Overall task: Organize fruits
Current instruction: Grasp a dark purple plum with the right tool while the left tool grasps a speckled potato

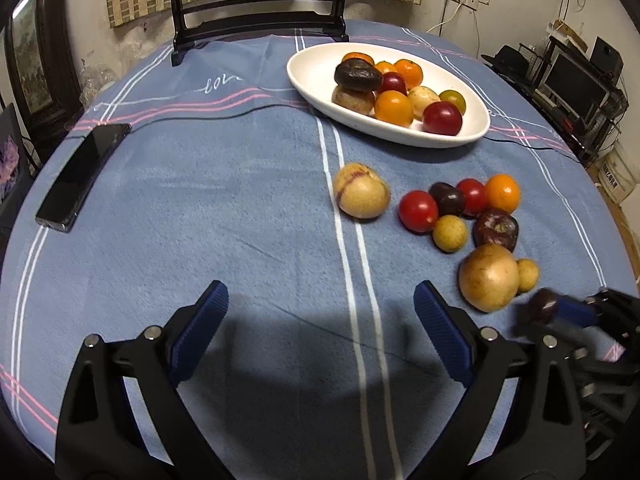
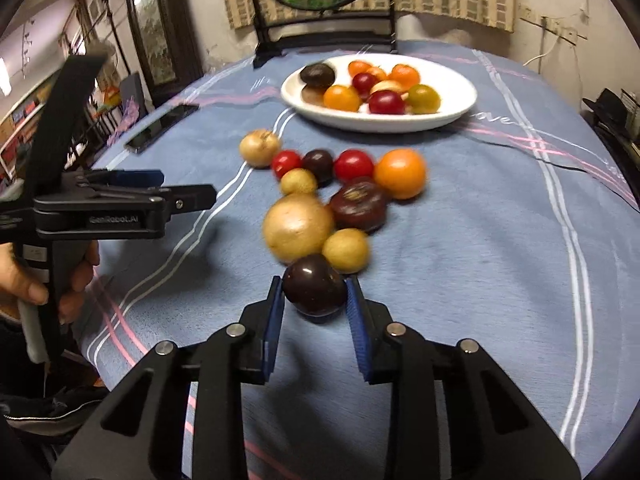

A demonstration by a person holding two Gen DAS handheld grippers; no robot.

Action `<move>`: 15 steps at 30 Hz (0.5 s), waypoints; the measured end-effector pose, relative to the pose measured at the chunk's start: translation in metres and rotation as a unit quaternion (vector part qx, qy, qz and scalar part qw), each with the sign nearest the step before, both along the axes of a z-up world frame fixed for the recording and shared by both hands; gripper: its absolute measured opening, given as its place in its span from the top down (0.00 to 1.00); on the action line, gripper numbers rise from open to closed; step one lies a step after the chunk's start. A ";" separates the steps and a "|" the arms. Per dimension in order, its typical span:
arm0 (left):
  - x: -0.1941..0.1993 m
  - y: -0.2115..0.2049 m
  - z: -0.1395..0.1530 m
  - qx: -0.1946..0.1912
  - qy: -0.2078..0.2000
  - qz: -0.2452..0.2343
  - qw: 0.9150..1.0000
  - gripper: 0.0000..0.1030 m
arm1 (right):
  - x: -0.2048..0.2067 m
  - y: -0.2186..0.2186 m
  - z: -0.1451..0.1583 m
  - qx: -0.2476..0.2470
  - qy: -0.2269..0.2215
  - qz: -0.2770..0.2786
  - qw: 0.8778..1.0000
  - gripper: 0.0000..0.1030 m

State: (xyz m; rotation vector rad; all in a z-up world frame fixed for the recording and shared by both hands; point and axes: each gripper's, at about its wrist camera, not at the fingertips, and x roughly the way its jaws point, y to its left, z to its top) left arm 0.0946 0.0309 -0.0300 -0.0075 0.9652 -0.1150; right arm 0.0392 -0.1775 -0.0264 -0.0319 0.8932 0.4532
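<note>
My right gripper (image 2: 314, 282) is shut on a dark purple plum (image 2: 314, 286) just above the blue tablecloth (image 2: 460, 260); its blue pads (image 2: 274, 312) press on both sides. Right behind it lies a cluster of loose fruit: a large yellow fruit (image 2: 298, 228), a small yellow one (image 2: 346, 250), a dark red fruit (image 2: 358, 206), an orange one (image 2: 400, 174) and red tomatoes (image 2: 354, 164). A white oval plate (image 1: 312, 80) at the back holds several fruits. My left gripper (image 1: 320, 292) hangs open over bare cloth, left of the cluster, nothing between its fingers.
A black phone (image 1: 82, 176) lies at the table's left edge with a cable running across the cloth. A dark wooden screen stand (image 1: 260, 28) rises behind the plate. A lone speckled yellow fruit (image 1: 360, 196) sits apart, left of the cluster. Shelves and furniture surround the table.
</note>
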 end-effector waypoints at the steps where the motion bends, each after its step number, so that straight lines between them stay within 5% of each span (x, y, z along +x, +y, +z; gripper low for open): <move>1: 0.002 0.001 0.001 0.003 -0.003 0.000 1.000 0.07 | 0.000 -0.005 0.002 0.001 -0.003 -0.004 1.000 0.69; 10: 0.034 -0.010 -0.009 0.064 -0.007 -0.020 0.998 0.07 | 0.008 -0.031 0.001 0.012 -0.004 -0.033 0.999 0.69; 15: 0.053 -0.014 -0.015 0.048 0.005 -0.033 0.998 0.08 | 0.015 -0.030 0.001 0.018 -0.003 -0.028 0.999 0.69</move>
